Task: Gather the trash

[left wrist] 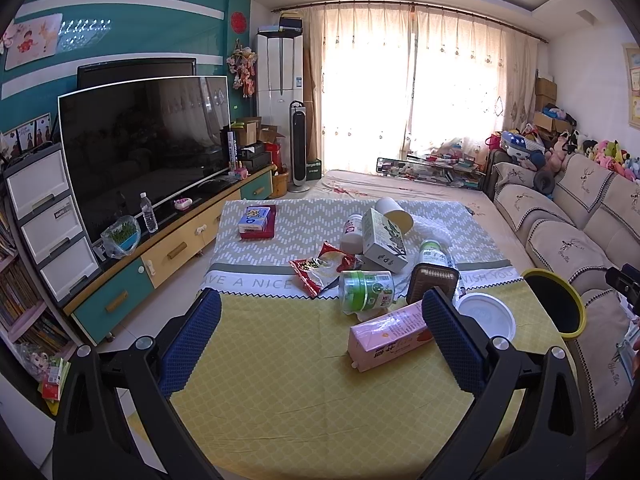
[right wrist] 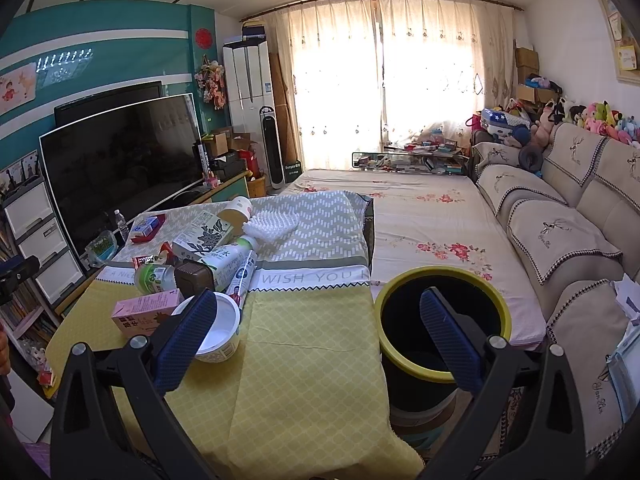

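Nothing grabbed yet, both the left gripper (left wrist: 320, 320) and right gripper (right wrist: 320, 320) hang released over the bench (left wrist: 280, 380), so I'd guess next is clamping the pink carton (left wrist: 384, 336) just ahead, then dropping it into the yellow-rimmed bin (right wrist: 444, 280) under the right gripper.

Daylight floods the room through the drawn curtains (left wrist: 420, 92), blowing the window area out to near white in both wrist views. The TV (left wrist: 144, 140) screen stays dark, carrying faint reflections of the curtains. Light falls evenly on the counter (left wrist: 280, 360), where shadows are soft and short. The bin (right wrist: 444, 320) interior reads almost black. Fisheye distortion bends the walls and ceiling lines, and black vignetting closes the corners. Focus is fairly sharp throughout, slightly softer toward the edges.
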Motion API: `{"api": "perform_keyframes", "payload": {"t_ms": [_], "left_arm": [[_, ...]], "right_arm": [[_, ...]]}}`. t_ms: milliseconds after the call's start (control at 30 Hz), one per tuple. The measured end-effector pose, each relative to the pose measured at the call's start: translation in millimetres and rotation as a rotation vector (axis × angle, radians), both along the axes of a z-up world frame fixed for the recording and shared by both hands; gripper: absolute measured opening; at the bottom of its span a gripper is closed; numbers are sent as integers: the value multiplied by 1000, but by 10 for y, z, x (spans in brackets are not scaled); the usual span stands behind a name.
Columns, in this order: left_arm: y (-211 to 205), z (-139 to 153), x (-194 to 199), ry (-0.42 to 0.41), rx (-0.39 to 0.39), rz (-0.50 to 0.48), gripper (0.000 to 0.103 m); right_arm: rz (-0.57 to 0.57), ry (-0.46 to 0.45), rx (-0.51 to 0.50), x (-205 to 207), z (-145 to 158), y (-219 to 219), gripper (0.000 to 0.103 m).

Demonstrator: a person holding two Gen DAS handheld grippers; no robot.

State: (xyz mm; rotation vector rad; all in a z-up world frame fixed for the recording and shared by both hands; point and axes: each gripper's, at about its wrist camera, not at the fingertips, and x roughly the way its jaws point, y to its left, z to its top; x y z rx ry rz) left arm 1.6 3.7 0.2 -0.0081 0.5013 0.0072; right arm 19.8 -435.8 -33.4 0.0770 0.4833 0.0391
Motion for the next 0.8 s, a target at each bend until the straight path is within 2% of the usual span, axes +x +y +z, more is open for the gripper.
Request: {"api": "perform_keyframes", "payload": {"t_ms": [800], "left_arm": [[-30,-56,34,7,8,-2,99]], "right_arm": [[-3,10,6,44,-73,11,97]]}}
